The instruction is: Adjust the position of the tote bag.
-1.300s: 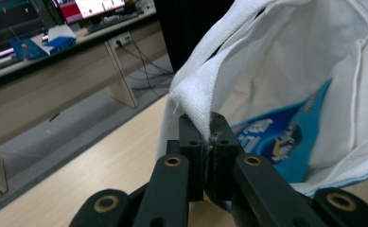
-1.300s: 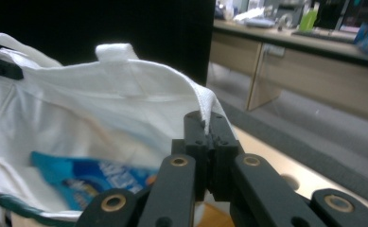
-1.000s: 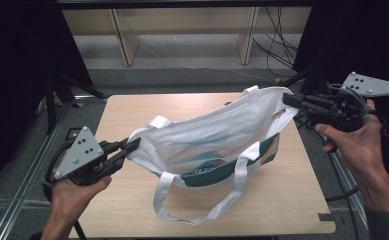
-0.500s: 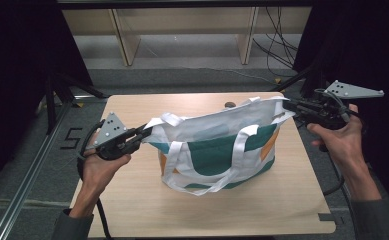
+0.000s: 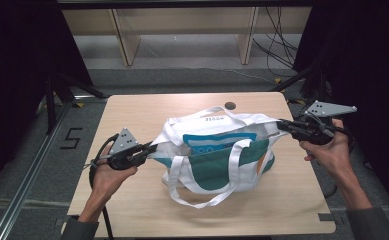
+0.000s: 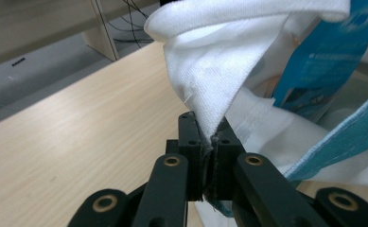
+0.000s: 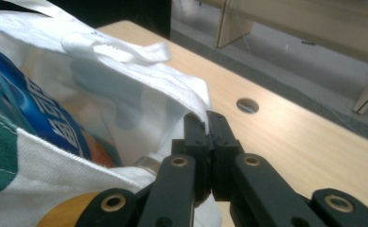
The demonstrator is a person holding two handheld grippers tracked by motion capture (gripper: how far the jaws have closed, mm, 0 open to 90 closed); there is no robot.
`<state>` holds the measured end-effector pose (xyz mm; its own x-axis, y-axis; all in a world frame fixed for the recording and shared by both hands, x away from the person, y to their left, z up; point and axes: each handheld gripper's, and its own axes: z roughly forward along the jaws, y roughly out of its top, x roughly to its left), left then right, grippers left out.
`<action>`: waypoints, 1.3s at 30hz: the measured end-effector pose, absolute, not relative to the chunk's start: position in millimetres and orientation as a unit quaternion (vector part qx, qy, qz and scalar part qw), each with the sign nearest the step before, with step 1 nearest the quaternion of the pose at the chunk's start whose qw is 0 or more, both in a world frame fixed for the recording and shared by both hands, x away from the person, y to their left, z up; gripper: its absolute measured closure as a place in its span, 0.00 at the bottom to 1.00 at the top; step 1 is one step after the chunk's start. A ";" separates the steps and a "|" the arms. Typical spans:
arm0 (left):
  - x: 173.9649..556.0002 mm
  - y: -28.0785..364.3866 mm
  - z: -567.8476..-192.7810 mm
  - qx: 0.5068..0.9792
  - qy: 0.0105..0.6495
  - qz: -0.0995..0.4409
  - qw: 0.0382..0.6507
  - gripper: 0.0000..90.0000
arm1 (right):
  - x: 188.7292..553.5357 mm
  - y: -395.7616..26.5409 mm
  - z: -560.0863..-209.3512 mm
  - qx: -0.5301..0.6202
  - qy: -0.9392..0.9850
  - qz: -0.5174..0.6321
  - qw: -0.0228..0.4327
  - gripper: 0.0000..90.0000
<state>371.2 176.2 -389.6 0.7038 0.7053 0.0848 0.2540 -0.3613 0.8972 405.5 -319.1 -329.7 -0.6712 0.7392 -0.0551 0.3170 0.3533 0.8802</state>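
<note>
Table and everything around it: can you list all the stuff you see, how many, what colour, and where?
Tote bag: one, white and green with white straps, middle of the table, held at both side edges.
Packet: one, blue, inside the bag.
Table: one, light wood, with a round hole near its far edge.
Shelf legs: two, pale wood, on the floor beyond the table.
Cables: several, black, floor at far right.
Left gripper: one, black, shut on the bag's left edge.
Right gripper: one, black, shut on its right edge.
</note>
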 end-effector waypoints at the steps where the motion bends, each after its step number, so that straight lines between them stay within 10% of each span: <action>1: 373.1 174.3 -393.4 0.792 0.306 0.232 0.475 0.95 | 405.8 -320.4 -333.0 0.338 0.793 0.456 0.223 0.99; 39: 386.8 160.8 -478.8 0.816 0.328 0.185 0.438 0.94 | 410.4 -326.8 -443.8 0.383 0.791 0.435 0.195 0.99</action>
